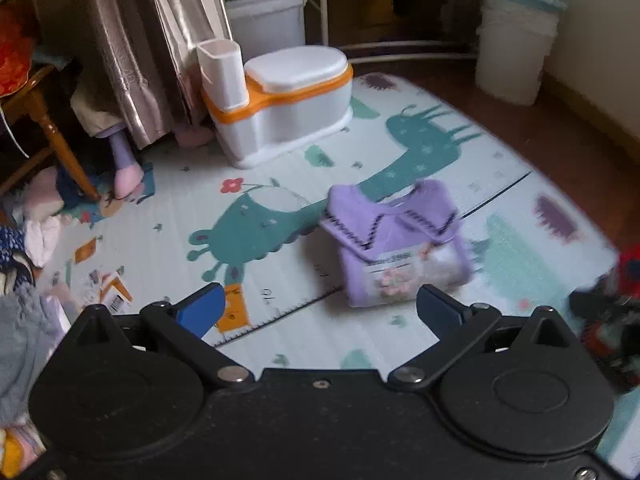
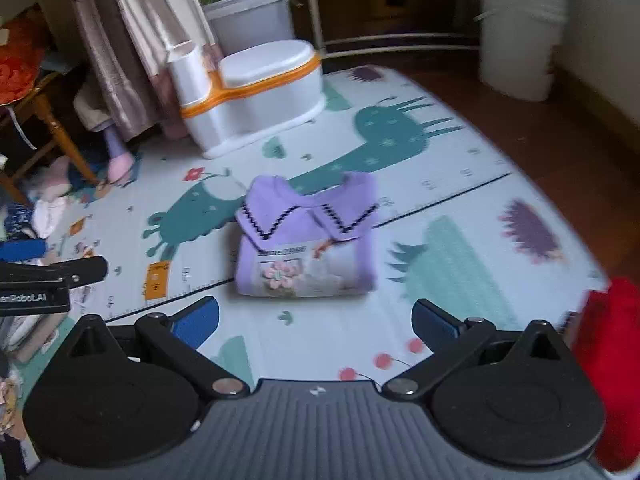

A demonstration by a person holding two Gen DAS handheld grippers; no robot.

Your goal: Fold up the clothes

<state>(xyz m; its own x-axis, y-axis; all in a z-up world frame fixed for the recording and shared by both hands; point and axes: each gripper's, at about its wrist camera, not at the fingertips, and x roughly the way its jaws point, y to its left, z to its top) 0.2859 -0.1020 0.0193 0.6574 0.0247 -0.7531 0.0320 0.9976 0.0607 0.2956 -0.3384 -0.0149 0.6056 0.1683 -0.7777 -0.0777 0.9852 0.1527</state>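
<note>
Both the left gripper [image 1: 318, 308] and right gripper [image 2: 314, 320] gape wide and empty, so the folded purple sweater [image 2: 306, 240] at mid-frame could slump open if nudged.

Pale play mat [image 1: 400, 340] with teal animal prints covers floor; dark wood floor [image 1: 560, 136] shows beyond its far edge. White-and-orange toy toilet [image 1: 280, 104] stands at mat's far side, beside hanging pinkish curtain [image 1: 132, 52]. White planter [image 1: 268, 20] with green blades behind it. White lidded bucket [image 1: 516, 40] against cream wall [image 1: 600, 40], right. Wooden chair [image 1: 52, 120] left, orange cushion [image 1: 14, 48] on it. Dim, soft daylight.
</note>
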